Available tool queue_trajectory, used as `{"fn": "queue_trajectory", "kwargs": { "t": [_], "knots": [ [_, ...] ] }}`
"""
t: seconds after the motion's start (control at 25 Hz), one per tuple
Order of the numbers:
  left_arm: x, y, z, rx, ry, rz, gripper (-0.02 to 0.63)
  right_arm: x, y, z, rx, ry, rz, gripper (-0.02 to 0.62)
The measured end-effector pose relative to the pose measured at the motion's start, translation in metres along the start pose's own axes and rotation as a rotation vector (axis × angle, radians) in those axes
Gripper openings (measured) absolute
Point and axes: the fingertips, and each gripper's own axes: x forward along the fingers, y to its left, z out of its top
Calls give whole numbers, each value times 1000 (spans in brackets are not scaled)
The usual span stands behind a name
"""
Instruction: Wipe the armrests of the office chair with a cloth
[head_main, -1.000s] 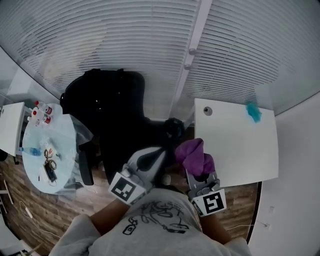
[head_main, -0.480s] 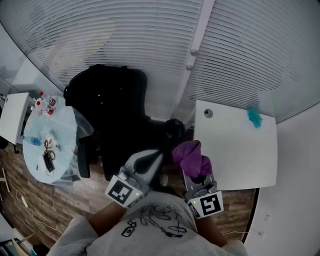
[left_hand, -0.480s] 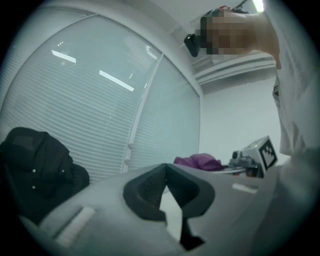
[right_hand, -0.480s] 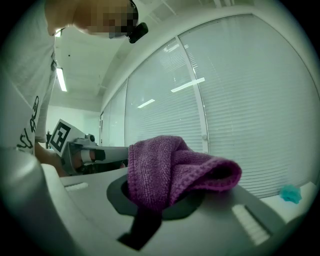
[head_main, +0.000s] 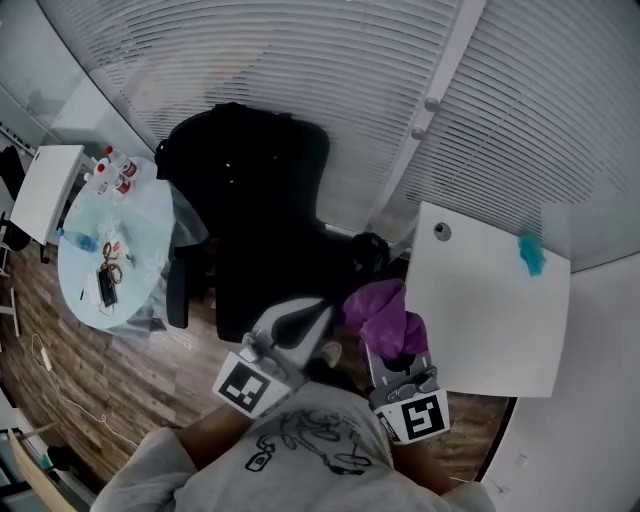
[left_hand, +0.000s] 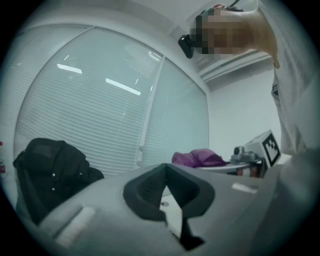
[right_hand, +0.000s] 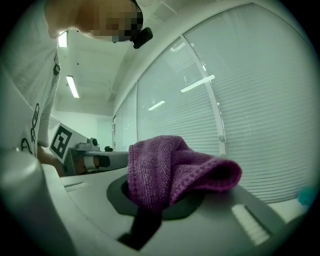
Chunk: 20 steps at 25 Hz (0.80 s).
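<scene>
Purple cloth (right_hand: 170, 170) is pinched in the right tongs (head_main: 395, 352) and bunches up over their tips, low between the black chair (head_main: 255, 220) and the white counter (head_main: 490, 310). It is near the chair's right armrest (head_main: 370, 252), and contact cannot be made out. The left tongs (left_hand: 165, 172) are pressed together on nothing, just beside the cloth, in front of the seat.
</scene>
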Motion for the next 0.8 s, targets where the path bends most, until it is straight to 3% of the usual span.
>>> {"fn": "queue_trajectory", "kwargs": {
  "t": [0.36, 0.8],
  "knots": [
    [-85, 58, 16, 34, -41, 211, 2, 60, 88, 0, -22, 15, 251, 43],
    [-249, 139, 33, 24, -75, 452, 2, 139, 251, -2, -61, 48, 513, 43]
  ]
}}
